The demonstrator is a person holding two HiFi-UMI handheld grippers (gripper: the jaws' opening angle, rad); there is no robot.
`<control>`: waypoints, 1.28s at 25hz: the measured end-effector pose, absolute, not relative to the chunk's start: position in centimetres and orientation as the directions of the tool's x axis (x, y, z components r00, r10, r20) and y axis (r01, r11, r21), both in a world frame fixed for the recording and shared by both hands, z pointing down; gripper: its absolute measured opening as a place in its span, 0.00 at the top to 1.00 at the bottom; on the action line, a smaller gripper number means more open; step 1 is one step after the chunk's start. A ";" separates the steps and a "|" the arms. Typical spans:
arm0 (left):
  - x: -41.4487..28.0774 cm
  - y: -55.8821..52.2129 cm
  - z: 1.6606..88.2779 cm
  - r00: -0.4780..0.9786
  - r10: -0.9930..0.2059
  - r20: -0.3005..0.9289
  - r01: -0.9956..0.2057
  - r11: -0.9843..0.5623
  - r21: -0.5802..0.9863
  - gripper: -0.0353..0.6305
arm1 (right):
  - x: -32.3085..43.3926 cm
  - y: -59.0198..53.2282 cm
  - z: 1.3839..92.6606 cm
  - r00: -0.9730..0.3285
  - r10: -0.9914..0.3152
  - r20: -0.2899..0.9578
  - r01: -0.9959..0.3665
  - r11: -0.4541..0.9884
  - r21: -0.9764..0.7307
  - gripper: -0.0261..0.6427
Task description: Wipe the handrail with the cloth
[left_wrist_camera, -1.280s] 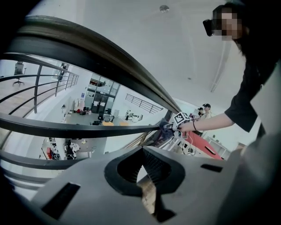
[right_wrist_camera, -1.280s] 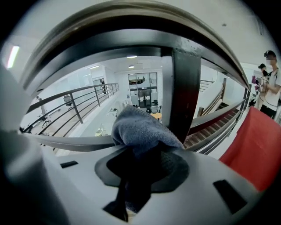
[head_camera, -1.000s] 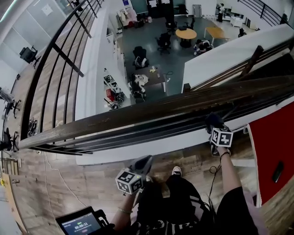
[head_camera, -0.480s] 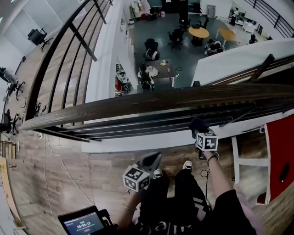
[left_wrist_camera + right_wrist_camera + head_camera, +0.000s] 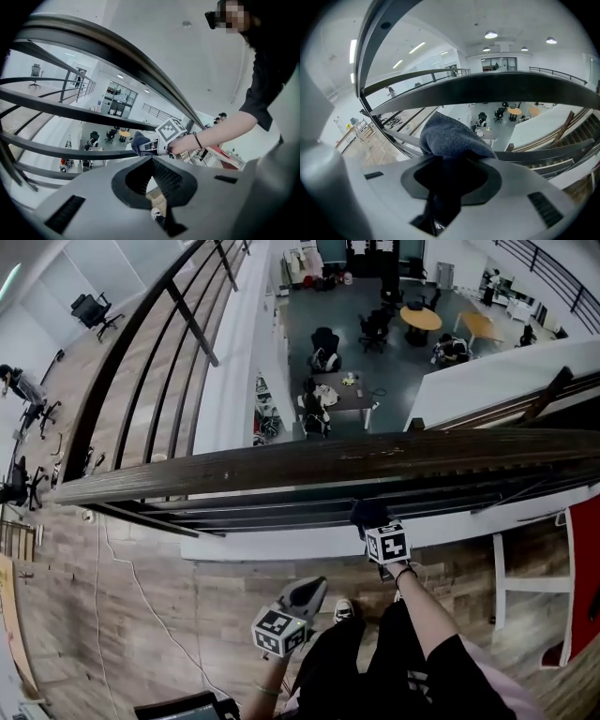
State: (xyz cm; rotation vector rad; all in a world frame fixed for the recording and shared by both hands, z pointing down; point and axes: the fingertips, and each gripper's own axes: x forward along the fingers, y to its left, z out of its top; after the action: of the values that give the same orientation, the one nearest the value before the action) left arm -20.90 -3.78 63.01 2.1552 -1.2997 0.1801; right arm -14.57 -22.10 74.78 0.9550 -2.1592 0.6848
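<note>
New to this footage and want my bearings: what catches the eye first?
A dark handrail crosses the head view, high above an open office floor. The right hand-held gripper grips a blue-grey cloth just beneath it; the left hand-held gripper hangs lower, shut on nothing.

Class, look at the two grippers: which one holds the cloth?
The right gripper: its jaws are shut on the blue-grey cloth, up by the handrail. The left gripper is shut on nothing and hangs lower, away from the rail.
</note>
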 end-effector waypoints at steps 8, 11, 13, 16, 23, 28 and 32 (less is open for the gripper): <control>-25.3 -2.0 65.5 0.430 -0.801 0.417 -0.870 -0.243 0.429 0.94 | -25.6 -20.3 78.0 -0.573 -0.330 0.750 -0.681 0.701 -0.213 0.81; -25.7 -1.1 66.1 0.422 -0.801 0.424 -0.869 -0.224 0.441 0.94 | -28.3 -20.2 78.9 -0.585 -0.307 0.751 -0.655 0.725 -0.214 0.81; -25.7 -0.6 66.6 0.419 -0.799 0.431 -0.869 -0.216 0.446 0.94 | -29.3 -20.4 79.4 -0.593 -0.299 0.748 -0.643 0.734 -0.217 0.81; -25.8 0.0 66.9 0.419 -0.794 0.441 -0.871 -0.213 0.443 0.94 | -29.6 -21.4 79.9 -0.592 -0.307 0.745 -0.655 0.722 -0.224 0.81; -25.5 0.2 67.6 0.418 -0.778 0.469 -0.876 -0.208 0.435 0.94 | -23.6 -24.6 81.5 -0.533 -0.356 0.767 -0.740 0.635 -0.220 0.81; -24.1 -1.0 67.7 0.426 -0.769 0.476 -0.875 -0.216 0.434 0.94 | -17.9 -26.5 82.1 -0.493 -0.383 0.781 -0.780 0.592 -0.202 0.81; -21.5 -3.2 67.6 0.449 -0.759 0.471 -0.867 -0.242 0.436 0.94 | -13.2 -28.4 82.3 -0.480 -0.394 0.784 -0.799 0.565 -0.205 0.81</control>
State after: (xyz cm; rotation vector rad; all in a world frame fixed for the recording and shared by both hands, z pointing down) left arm -21.51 -3.19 67.57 2.0480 -1.3547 0.2120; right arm -13.23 -28.41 82.30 0.9511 -2.0977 0.7412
